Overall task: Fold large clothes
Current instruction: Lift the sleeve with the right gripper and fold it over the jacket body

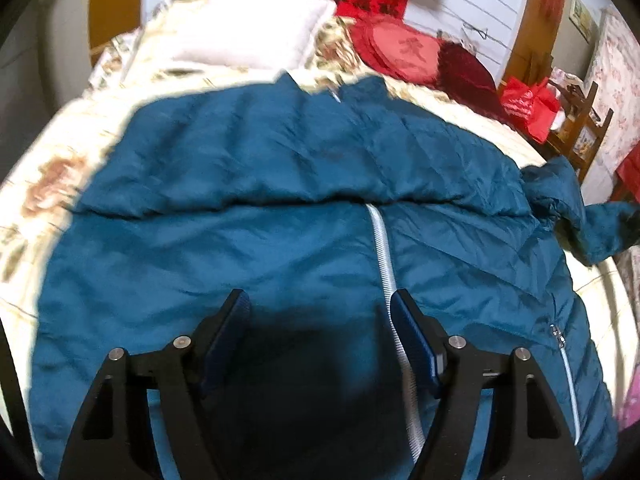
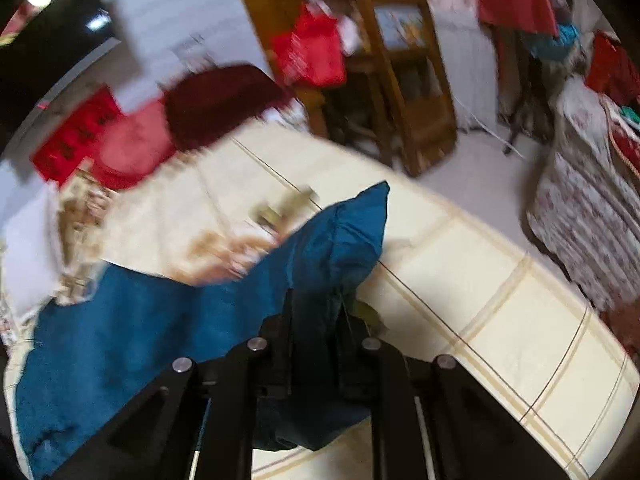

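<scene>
A large teal puffer jacket (image 1: 280, 200) lies front up on the bed, with a pale zipper (image 1: 382, 252) down its middle. One sleeve is folded across the chest. My left gripper (image 1: 320, 304) is open and empty just above the jacket's lower front, its right finger beside the zipper. My right gripper (image 2: 316, 308) is shut on the jacket's other sleeve (image 2: 340, 232) and holds it lifted off the bed; the cuff sticks up past the fingers. That sleeve also shows in the left wrist view (image 1: 576, 208) at the right.
The bed has a cream floral cover (image 2: 480, 308). A white pillow (image 1: 248, 32) and red cushions (image 1: 404, 52) lie at its head. A wooden chair (image 2: 408, 92) with red bags (image 2: 312, 52) stands beside the bed. A floral cloth (image 2: 584, 216) hangs at the right.
</scene>
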Motion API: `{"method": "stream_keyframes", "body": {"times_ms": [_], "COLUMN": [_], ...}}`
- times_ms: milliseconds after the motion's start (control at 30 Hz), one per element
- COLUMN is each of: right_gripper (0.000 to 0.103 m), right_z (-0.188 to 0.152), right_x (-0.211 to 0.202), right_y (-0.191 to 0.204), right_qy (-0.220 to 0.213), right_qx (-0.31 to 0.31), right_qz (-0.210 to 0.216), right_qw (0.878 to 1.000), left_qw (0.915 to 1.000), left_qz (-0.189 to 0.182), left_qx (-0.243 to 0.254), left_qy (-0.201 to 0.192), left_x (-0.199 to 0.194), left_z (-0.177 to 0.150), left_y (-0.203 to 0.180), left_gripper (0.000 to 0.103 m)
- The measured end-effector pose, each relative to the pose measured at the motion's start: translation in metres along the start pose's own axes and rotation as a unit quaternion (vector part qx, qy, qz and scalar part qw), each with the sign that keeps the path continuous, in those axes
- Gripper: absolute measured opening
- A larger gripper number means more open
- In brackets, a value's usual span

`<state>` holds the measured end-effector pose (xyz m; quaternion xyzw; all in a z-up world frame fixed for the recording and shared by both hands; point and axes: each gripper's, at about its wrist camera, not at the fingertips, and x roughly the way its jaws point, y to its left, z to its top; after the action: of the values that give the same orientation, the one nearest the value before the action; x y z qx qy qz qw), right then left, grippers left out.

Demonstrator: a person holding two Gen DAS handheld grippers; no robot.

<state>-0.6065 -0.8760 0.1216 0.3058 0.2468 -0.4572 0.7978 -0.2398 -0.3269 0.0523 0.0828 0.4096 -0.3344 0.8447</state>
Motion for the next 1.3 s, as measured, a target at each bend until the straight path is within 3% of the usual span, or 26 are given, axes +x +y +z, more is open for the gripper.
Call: {"method": "stream_keyframes", "body": {"times_ms": [233,567,833,1000,1300], "right_gripper": [0.014,0.014,0.014,0.014,0.014], "right_z": [0.030,0.014,-0.041,-0.088,-0.184], "right_x": [-0.069,-0.103,-0.109,-0.107,-0.070], "right_y": [0.083,0.247,0.376,0.457,0.554], "right_qy": [-0.059,-0.035,0.028,0.079,0.149], "right_qx": [-0.048,-0.162,-0.231,-0.271,-0.290], "right_qz": [0.071,0.171,0.258,0.314,0.359], "right_qw": [0.995,0.971,0.938,0.907,0.875], "left_qw": [0.9986,0.9975,0.9971,0.9952,0.9924], "left_qz": [0.043,0.051,0.049,0.043,0.036], "left_qx": [-0.011,-0.042,-0.055,-0.082,-0.113], "left_qy": [-0.028,-0.026,-0.022,-0.033,-0.034], "left_x": [-0.033,-0.032,-0.030,-0.037,-0.040], "left_z": [0.006,0.010,0.013,0.016,0.019], "left_y": [0.038,0.064,0.080,0.100,0.122], "left_gripper": [0.078,0.078,0.078,0.078,0.079]}}
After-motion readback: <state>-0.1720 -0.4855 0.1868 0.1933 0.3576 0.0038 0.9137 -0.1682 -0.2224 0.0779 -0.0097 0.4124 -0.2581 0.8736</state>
